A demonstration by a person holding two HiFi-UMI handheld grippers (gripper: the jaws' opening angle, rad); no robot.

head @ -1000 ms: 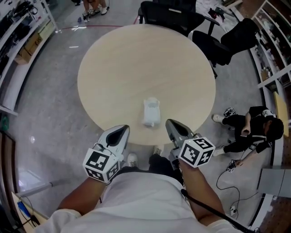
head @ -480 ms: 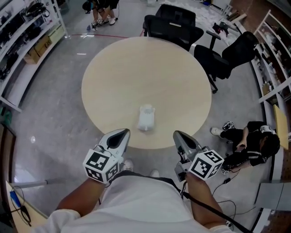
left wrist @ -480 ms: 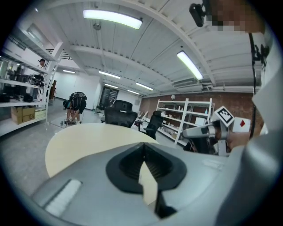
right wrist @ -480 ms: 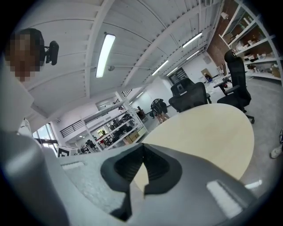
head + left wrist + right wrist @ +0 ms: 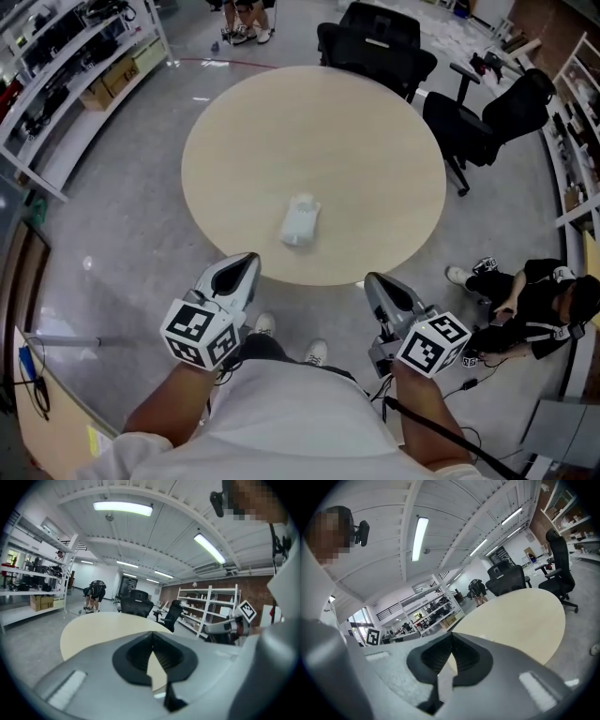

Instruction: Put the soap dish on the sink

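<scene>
Now, left hand-held gripper (image 5: 249, 262): you are holding it low in front of your body, by the near edge of the table. Its jaws are meeting at the tips and gripping nothing.
Right hand-held gripper (image 5: 376, 280): you are carrying it level with the left one, also by the near edge. Its jaws are closing fully on each other, with nothing between them.
Marker cubes: the left cube (image 5: 199, 334) and the right cube (image 5: 432, 343) are riding behind the jaws, just ahead of your forearms.
Soap dish (image 5: 300, 221): it is lying white and small on the table, toward your side of the top. It is sitting ahead of the gap between the two hand-held grippers, apart from both and touched by neither.
Table (image 5: 309, 122): its round, pale top is carrying only the soap dish.
Your stance: you are standing at the table's near side, and your shoes (image 5: 265, 325) are showing on the grey floor (image 5: 122, 234) below the edge.
Chairs: two black office chairs are standing at the far right of the table, one (image 5: 375, 42) at the back and one (image 5: 487, 112) further right.
Shelving (image 5: 75, 75): it is running along the left of the head view, holding boxes.
Other person (image 5: 534, 300): someone in dark clothes is sitting on the floor to the right of the table.
</scene>
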